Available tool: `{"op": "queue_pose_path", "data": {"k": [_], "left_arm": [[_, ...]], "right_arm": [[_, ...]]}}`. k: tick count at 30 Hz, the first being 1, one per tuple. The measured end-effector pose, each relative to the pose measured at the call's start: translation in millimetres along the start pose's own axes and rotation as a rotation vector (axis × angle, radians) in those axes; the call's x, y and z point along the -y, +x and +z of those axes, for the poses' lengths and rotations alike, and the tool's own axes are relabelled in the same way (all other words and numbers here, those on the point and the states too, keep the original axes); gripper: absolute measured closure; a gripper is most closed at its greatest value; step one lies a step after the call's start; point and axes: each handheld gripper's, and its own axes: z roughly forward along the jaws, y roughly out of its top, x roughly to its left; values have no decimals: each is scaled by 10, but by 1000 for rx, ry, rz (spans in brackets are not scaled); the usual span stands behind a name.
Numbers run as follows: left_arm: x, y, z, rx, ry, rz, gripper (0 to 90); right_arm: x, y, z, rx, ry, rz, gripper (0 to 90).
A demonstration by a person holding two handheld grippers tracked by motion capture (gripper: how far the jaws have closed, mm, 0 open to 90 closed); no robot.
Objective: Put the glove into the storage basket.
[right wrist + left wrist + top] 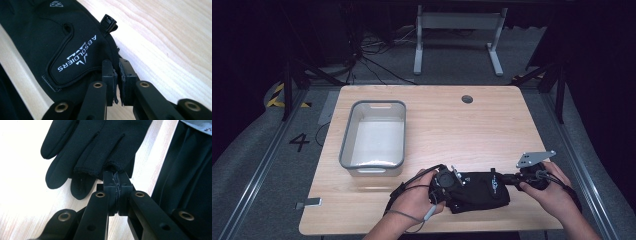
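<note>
Inspector: State of both tools, and where is the glove?

Operator: My left tool [116, 178] is clamped tight on the glove [479, 192], its tips pinching the fabric at the finger end. My right tool [117, 72] is closed on the opposite edge, near the cuff beside the printed logo [76, 56]; a thin layer of cloth sits between its jaws. The glove hangs stretched between the two, at the near edge of the desk [492, 130], just right of the bin [373, 136].

Inspector: How do you expect it to handle?

Operator: I judge it light, soft and limp. It will sag and fold wherever it is unsupported, and the fingers [58, 157] dangle loose. The knit looks grippy enough, though a shallow pinch on one layer could slip.

Inspector: Best hold?

Operator: The stitched hems, as now: cuff seam on one side, finger base on the other. I would avoid the small plastic clip [109, 24].
</note>
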Motion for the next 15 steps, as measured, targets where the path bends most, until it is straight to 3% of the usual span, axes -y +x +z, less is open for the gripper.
{"op": "queue_pose_path", "data": {"k": [15], "left_arm": [[-25, -52, 144, 16, 44, 17, 884]], "right_arm": [[-17, -66, 145, 18, -6, -3, 849]]}}
